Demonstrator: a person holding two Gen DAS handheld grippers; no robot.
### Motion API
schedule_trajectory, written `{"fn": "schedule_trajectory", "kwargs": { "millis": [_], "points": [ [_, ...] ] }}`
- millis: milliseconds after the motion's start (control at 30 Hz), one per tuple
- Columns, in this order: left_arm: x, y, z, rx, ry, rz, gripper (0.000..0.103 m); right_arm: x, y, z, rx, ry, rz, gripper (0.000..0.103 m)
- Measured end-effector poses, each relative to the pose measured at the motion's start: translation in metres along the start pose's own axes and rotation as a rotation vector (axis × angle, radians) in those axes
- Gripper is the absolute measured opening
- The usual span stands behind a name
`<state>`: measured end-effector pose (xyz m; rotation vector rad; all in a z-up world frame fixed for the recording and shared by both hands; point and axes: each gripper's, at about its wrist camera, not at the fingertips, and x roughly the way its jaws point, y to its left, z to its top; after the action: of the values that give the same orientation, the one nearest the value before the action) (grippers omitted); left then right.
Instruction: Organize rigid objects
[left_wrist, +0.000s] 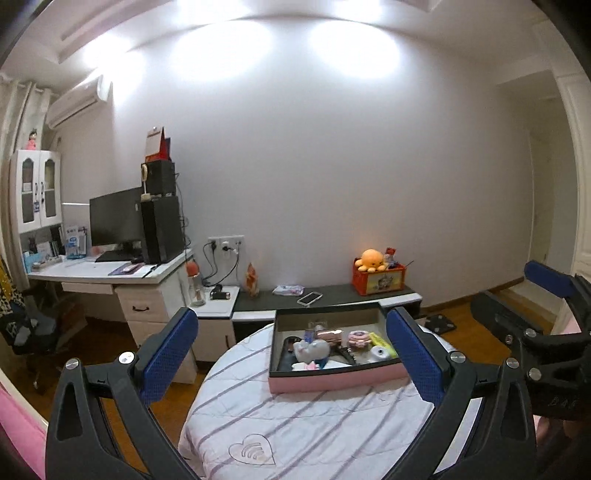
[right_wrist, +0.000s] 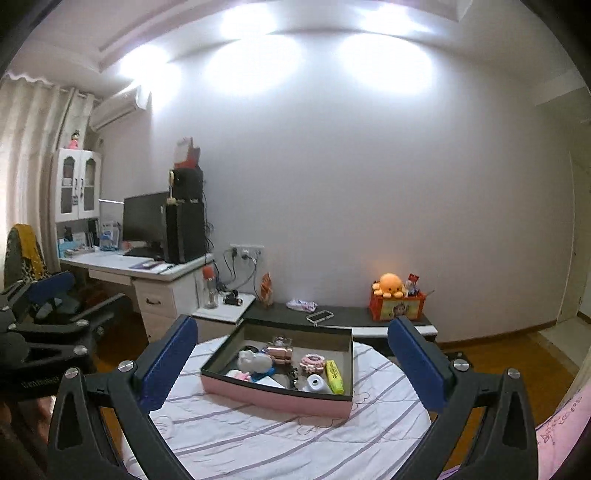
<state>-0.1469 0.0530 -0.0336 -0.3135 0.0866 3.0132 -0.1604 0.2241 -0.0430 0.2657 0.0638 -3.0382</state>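
Pink box (right_wrist: 275, 397): sits on the round table (right_wrist: 258, 435) with the striped cloth, toward 12 o'clock of the tabletop in the right wrist view; in the left wrist view it lies at 1 o'clock from the table's middle.
Contents: a white figurine (right_wrist: 255, 361), a rose-gold piece (right_wrist: 279, 351), a pink ring-shaped thing (right_wrist: 312, 361), a yellow highlighter (right_wrist: 334, 376) and a white spool (right_wrist: 314, 383), all inside the box; smaller bits among them are too small to name.
Box axis: in the right wrist view its long side runs roughly from 9 to 3 o'clock, tilted so the right end sits nearer the camera.
Highlighter axis: long axis about 11 to 5 o'clock, lying along the right wall of the box; which end is the cap I cannot tell.
Left gripper (left_wrist: 301, 356): blue pads well apart, nothing between them, held above the table and clear of the box.
Right gripper (right_wrist: 293, 363): jaws spread wide, empty, also off the table; it shows at 3 o'clock in the left wrist view.
Step in hand: judged as a pause between picks or the close of the task, since the loose things appear gathered in the box and the cloth around it looks bare.
Next move: if anything remains, it calls for lowering a gripper toward the table; otherwise straightening items inside the box.
Background: a phone (left_wrist: 310, 297) lies on the low shelf (left_wrist: 391, 292) beyond the table, well apart from the box.
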Motion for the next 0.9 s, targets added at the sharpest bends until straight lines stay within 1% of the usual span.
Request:
{"fn": "schedule_trajectory", "kwargs": {
  "millis": [133,367,467,667,900],
  "points": [
    [-0.021,-0.005,0.002,0.01,-0.02,0.015,0.103,-0.023,0.003,0.0,-0.004,-0.028,-0.02,0.103],
    [-0.062,-0.004,0.007,-0.019,-0.107,0.041,0.103,-0.057,0.012,0.003,-0.018,-0.083,-0.057,0.103],
    [-0.074,-0.005,0.008,-0.016,-0.136,0.063,0.103,-0.071,0.018,0.006,-0.037,-0.108,-0.073,0.103],
    [-0.087,-0.003,0.009,-0.025,-0.153,0.058,0.103,-0.088,0.023,0.007,-0.041,-0.136,-0.074,0.103],
    [-0.101,-0.005,0.011,-0.028,-0.175,0.051,0.103,-0.1,0.025,0.007,-0.048,-0.159,-0.083,0.103]
  ]
}}
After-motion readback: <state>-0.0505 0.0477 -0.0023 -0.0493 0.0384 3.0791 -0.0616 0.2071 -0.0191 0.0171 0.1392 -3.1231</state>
